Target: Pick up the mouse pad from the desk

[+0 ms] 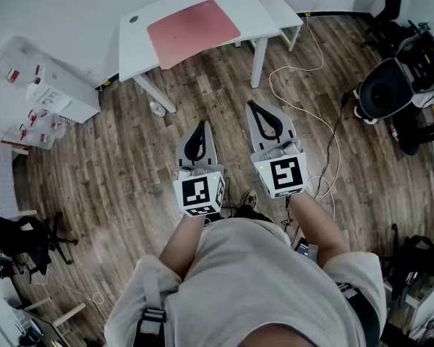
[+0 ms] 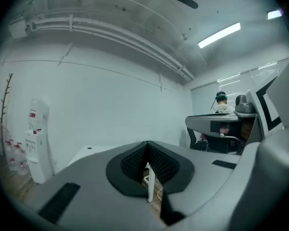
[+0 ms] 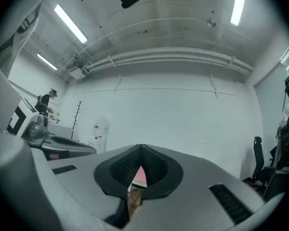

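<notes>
Lying flat, rectangular pink mouse pad [image 1: 194, 32], seemingly matte

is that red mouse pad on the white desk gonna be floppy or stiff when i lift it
Likely floppy: the mouse pad looks thin and lies flat on the desk. Probably light, so it may slide when pushed. Unlikely to roll or tip, being flat.

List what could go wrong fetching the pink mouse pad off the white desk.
The white cable loops across the wooden floor before the white desk; stepping forward may snag it.
The flat pink rectangular mouse pad lies flush on the desk, so jaws may slip over it.
Both the left hand-held gripper and the right hand-held gripper are shut; they must open first.
</notes>
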Demonstrator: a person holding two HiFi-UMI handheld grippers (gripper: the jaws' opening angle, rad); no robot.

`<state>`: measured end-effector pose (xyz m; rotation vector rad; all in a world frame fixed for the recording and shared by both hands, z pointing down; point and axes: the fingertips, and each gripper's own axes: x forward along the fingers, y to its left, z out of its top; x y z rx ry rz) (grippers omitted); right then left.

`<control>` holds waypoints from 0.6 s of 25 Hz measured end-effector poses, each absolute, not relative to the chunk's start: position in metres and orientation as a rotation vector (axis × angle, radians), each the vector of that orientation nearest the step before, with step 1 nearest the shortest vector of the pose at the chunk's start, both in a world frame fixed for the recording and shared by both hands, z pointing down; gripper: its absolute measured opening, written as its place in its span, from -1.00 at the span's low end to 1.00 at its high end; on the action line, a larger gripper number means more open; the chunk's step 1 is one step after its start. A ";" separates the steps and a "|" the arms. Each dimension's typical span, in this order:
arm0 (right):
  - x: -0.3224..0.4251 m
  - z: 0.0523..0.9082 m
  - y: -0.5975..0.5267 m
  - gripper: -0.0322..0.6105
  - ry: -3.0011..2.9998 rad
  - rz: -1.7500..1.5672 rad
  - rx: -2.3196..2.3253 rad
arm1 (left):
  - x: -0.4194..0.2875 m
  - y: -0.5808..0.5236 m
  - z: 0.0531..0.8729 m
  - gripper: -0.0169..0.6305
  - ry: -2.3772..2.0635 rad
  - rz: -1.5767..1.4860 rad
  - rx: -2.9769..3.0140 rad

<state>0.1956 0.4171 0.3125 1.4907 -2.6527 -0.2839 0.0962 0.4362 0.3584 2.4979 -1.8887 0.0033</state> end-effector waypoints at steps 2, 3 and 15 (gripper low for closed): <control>0.196 0.313 0.415 -0.78 -2.657 -0.284 1.502 | 0.100 0.433 0.356 -0.92 -1.885 0.008 2.527; 0.197 0.314 0.414 -0.78 -2.656 -0.280 1.507 | 0.103 0.431 0.356 -0.92 -1.880 0.012 2.540; 0.207 0.356 0.409 -0.77 -2.517 -0.345 1.409 | 0.101 0.415 0.397 -0.92 -1.896 0.295 2.547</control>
